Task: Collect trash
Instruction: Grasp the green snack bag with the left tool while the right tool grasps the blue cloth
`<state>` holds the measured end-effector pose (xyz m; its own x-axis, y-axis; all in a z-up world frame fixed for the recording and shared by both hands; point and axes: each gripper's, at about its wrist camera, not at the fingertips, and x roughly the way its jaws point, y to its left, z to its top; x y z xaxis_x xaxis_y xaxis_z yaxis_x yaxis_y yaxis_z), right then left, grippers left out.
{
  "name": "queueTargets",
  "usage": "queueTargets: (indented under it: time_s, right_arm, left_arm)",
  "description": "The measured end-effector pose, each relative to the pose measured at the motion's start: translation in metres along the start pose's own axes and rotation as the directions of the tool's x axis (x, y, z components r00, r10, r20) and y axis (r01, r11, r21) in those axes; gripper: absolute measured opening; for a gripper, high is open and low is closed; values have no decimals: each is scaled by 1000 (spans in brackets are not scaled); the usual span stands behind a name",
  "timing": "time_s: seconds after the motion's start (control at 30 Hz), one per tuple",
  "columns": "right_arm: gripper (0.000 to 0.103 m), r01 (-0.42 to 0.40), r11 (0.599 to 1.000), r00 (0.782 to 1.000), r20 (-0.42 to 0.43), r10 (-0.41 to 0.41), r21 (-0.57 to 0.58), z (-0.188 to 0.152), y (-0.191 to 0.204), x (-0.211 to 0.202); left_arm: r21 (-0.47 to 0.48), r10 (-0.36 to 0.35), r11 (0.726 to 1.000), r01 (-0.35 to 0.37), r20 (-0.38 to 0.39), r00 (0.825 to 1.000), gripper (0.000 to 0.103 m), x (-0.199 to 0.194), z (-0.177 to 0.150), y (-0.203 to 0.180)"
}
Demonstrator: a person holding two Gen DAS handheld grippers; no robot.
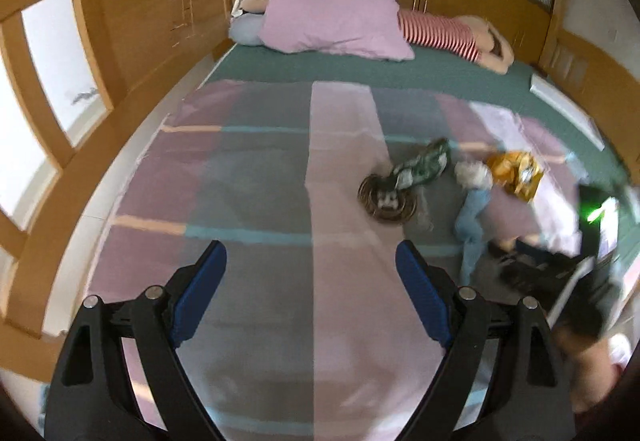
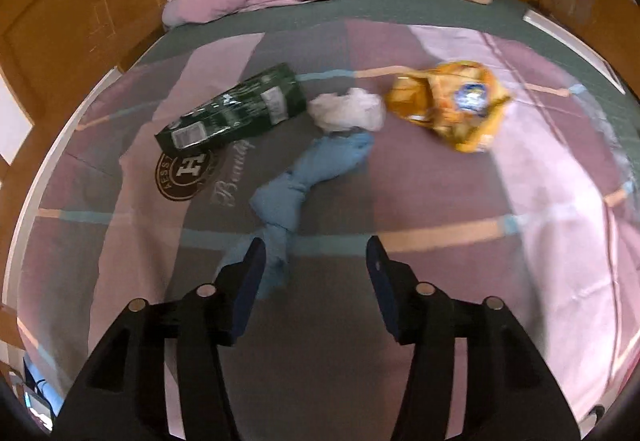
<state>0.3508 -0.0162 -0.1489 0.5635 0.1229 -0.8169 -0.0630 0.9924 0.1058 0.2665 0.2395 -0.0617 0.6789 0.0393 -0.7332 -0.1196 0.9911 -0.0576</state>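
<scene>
— While we hover over the patchwork blanket (image 2: 400, 169), where's the trash?

— Clustered ahead of our right gripper (image 2: 316, 265): blue glove (image 2: 312, 173) nearest, its long axis running from the left finger's tip far-right toward the white tissue wad (image 2: 348, 113); green packet (image 2: 236, 113) far-left, orange bag (image 2: 448, 101) far-right.

— Which hand leads?

— We judge the right; its jaws are half-wide and empty. Our left gripper (image 1: 312, 289) gapes wide, empty, the trash well off to its far right.
</scene>
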Motion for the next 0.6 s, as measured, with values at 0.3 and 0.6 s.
queueTargets:
  time_s: [0.3, 0.6]
  right_arm:
    - [36, 25, 992, 1000, 13, -24, -122, 13, 34, 33]
    - [22, -15, 996, 1000, -9, 14, -93, -11, 12, -5]
  left_arm:
    - [33, -85, 996, 84, 40, 996, 90, 65, 40, -1]
    - [257, -154, 951, 173, -94, 984, 91, 148, 70, -69]
